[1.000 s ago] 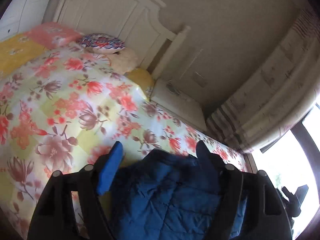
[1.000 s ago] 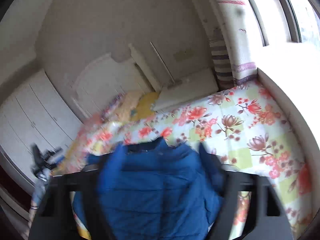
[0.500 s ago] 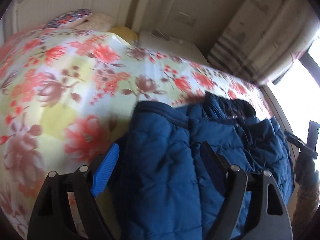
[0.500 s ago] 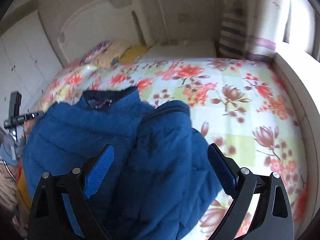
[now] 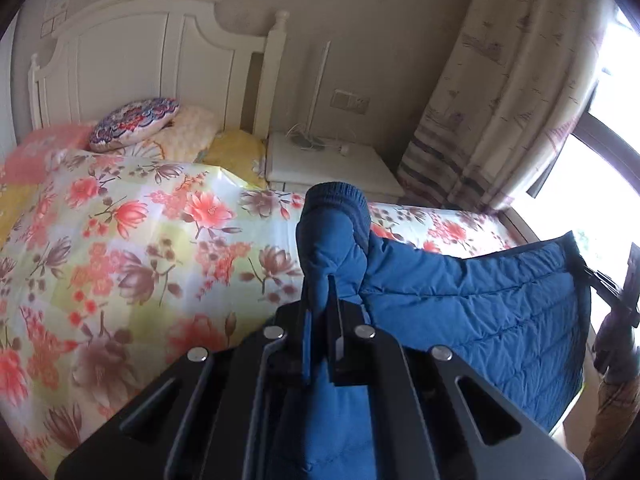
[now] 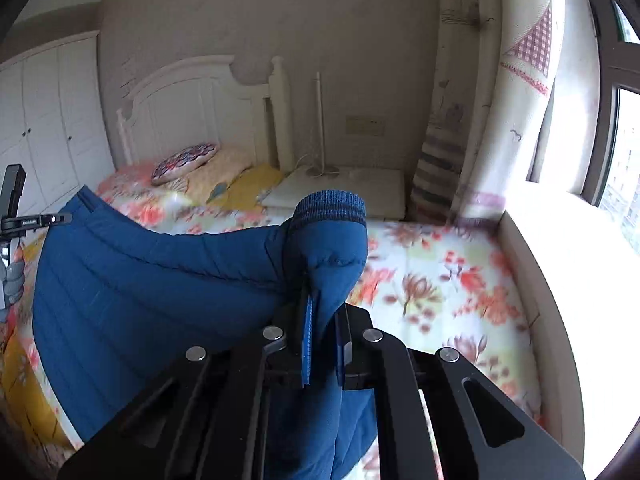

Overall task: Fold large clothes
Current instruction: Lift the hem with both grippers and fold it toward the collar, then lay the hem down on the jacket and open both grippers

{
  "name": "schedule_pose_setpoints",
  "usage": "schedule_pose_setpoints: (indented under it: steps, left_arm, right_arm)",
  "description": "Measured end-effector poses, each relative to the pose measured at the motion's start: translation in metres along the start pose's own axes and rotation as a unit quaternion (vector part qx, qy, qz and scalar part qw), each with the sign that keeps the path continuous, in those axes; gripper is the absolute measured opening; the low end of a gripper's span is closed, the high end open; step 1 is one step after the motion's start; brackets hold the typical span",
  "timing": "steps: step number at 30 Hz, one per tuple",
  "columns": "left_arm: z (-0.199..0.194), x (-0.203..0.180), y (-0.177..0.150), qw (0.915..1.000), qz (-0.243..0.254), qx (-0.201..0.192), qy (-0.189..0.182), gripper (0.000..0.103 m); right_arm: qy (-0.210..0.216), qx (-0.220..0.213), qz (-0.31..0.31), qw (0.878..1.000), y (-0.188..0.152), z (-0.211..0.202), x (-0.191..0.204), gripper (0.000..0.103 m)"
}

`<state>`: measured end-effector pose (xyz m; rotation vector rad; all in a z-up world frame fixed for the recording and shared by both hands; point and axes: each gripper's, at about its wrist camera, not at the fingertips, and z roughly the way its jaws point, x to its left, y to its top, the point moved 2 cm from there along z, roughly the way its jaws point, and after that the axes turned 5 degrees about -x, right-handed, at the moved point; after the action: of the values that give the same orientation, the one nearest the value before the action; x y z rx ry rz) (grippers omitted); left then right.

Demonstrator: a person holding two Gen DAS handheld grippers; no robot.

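Blue quilted jacket point(image 5: 472, 304), floral bedspread point(image 5: 132, 240)

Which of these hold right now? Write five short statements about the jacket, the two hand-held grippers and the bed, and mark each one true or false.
1. The left hand-held gripper is clamped on the blue quilted jacket. True.
2. The right hand-held gripper is open and holds nothing. False: it is shut on a cuffed end of the jacket.
3. The jacket is red. False: it is blue.
4. The bedspread has a floral print. True.
5. A round patterned cushion lies near the headboard. True.
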<state>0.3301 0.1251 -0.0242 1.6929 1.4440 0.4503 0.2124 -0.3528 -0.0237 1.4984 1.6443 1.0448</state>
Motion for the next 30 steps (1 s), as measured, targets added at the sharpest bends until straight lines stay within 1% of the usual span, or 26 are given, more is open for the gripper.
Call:
schedule_pose_setpoints:
  steps: [1, 2, 4, 5, 6, 7, 8, 9, 10, 12, 14, 15, 16, 17, 18, 19, 20, 21, 22, 23, 24, 25, 26, 28, 30]
  left_arm:
    - [0.011, 0.002, 0.009, 0.9999, -0.010, 0.011, 0.005, 0.005]
    - [0.027, 0.007, 0.015, 0.9993, -0.022, 0.026, 0.013, 0.005]
    - [0.077, 0.021, 0.012, 0.9953, -0.044, 0.076, 0.039, 0.005]
    - [0.092, 0.024, 0.006, 0.9935, -0.047, 0.091, 0.051, 0.005]
    - [0.116, 0.030, -0.008, 0.9901, -0.048, 0.111, 0.070, 0.008]
    - [0.138, 0.036, -0.025, 0.9864, -0.048, 0.132, 0.086, 0.013]
    - [0.149, 0.039, -0.037, 0.9847, -0.051, 0.141, 0.089, 0.016]
    - [0.155, 0.043, -0.046, 0.9854, -0.056, 0.131, 0.093, 0.018]
    - [0.152, 0.045, -0.047, 0.9864, -0.061, 0.121, 0.092, 0.018]
    - [0.150, 0.045, -0.046, 0.9869, -0.059, 0.115, 0.097, 0.019]
    - [0.150, 0.047, -0.047, 0.9867, -0.065, 0.112, 0.098, 0.024]
    - [0.147, 0.050, -0.046, 0.9869, -0.074, 0.106, 0.097, 0.029]
    - [0.144, 0.054, -0.046, 0.9871, -0.084, 0.099, 0.094, 0.044]
    - [0.138, 0.058, -0.043, 0.9873, -0.096, 0.090, 0.089, 0.053]
    - [0.126, 0.064, -0.041, 0.9878, -0.113, 0.071, 0.081, 0.065]
    - [0.109, 0.070, -0.038, 0.9884, -0.123, 0.046, 0.077, 0.067]
    - [0.097, 0.072, -0.038, 0.9889, -0.123, 0.034, 0.077, 0.070]
    - [0.078, 0.073, -0.040, 0.9907, -0.113, 0.018, 0.075, 0.078]
    - [0.059, 0.073, -0.044, 0.9926, -0.097, 0.007, 0.073, 0.086]
    - [0.041, 0.073, -0.052, 0.9942, -0.081, 0.001, 0.072, 0.090]
    - [0.029, 0.072, -0.060, 0.9954, -0.068, 0.001, 0.067, 0.094]
    - [0.015, 0.070, -0.073, 0.9968, -0.054, 0.006, 0.059, 0.096]
    - [0.006, 0.069, -0.081, 0.9975, -0.043, 0.011, 0.055, 0.096]
    - [-0.021, 0.062, -0.114, 0.9987, -0.015, 0.020, 0.045, 0.097]
    - [-0.041, 0.057, -0.141, 0.9993, -0.005, 0.024, 0.030, 0.098]
  right_arm:
    - [-0.007, 0.010, 0.002, 1.000, 0.006, 0.012, -0.002, 0.008]
    - [-0.017, 0.029, 0.003, 0.999, 0.009, 0.033, -0.006, 0.008]
    - [-0.028, 0.077, 0.012, 0.997, 0.000, 0.078, -0.012, 0.008]
    - [-0.036, 0.111, 0.014, 0.993, -0.013, 0.105, -0.014, 0.008]
    - [-0.045, 0.147, 0.015, 0.988, -0.032, 0.131, -0.017, 0.009]
    - [-0.044, 0.177, 0.025, 0.983, -0.051, 0.152, -0.020, 0.009]
    - [-0.039, 0.181, 0.035, 0.982, -0.064, 0.162, -0.022, 0.009]
    - [-0.037, 0.168, 0.042, 0.984, -0.068, 0.163, -0.024, 0.009]
    - [-0.035, 0.161, 0.050, 0.985, -0.068, 0.161, -0.026, 0.009]
    - [-0.028, 0.157, 0.061, 0.985, -0.068, 0.160, -0.031, 0.009]
    - [-0.017, 0.153, 0.084, 0.985, -0.069, 0.158, -0.039, 0.010]
    - [-0.011, 0.151, 0.092, 0.984, -0.070, 0.156, -0.039, 0.011]
    - [-0.003, 0.151, 0.103, 0.983, -0.070, 0.154, -0.043, 0.013]
    - [0.002, 0.156, 0.119, 0.981, -0.069, 0.149, -0.049, 0.014]
    - [0.005, 0.155, 0.131, 0.979, -0.067, 0.139, -0.054, 0.017]
    - [0.015, 0.141, 0.140, 0.980, -0.064, 0.122, -0.059, 0.018]
    - [0.024, 0.126, 0.142, 0.982, -0.064, 0.102, -0.060, 0.018]
    - [0.029, 0.115, 0.139, 0.983, -0.063, 0.085, -0.063, 0.018]
    - [0.033, 0.105, 0.131, 0.985, -0.064, 0.064, -0.066, 0.030]
    - [0.036, 0.099, 0.123, 0.987, -0.068, 0.048, -0.067, 0.041]
    - [0.038, 0.094, 0.113, 0.988, -0.074, 0.029, -0.067, 0.085]
    - [0.033, 0.091, 0.106, 0.990, -0.082, 0.014, -0.066, 0.098]
    - [0.038, 0.090, 0.092, 0.991, -0.096, -0.008, -0.062, 0.098]
    - [0.051, 0.105, 0.074, 0.990, -0.122, -0.035, -0.050, 0.098]
    - [0.066, 0.107, 0.058, 0.990, -0.144, -0.057, -0.034, 0.098]
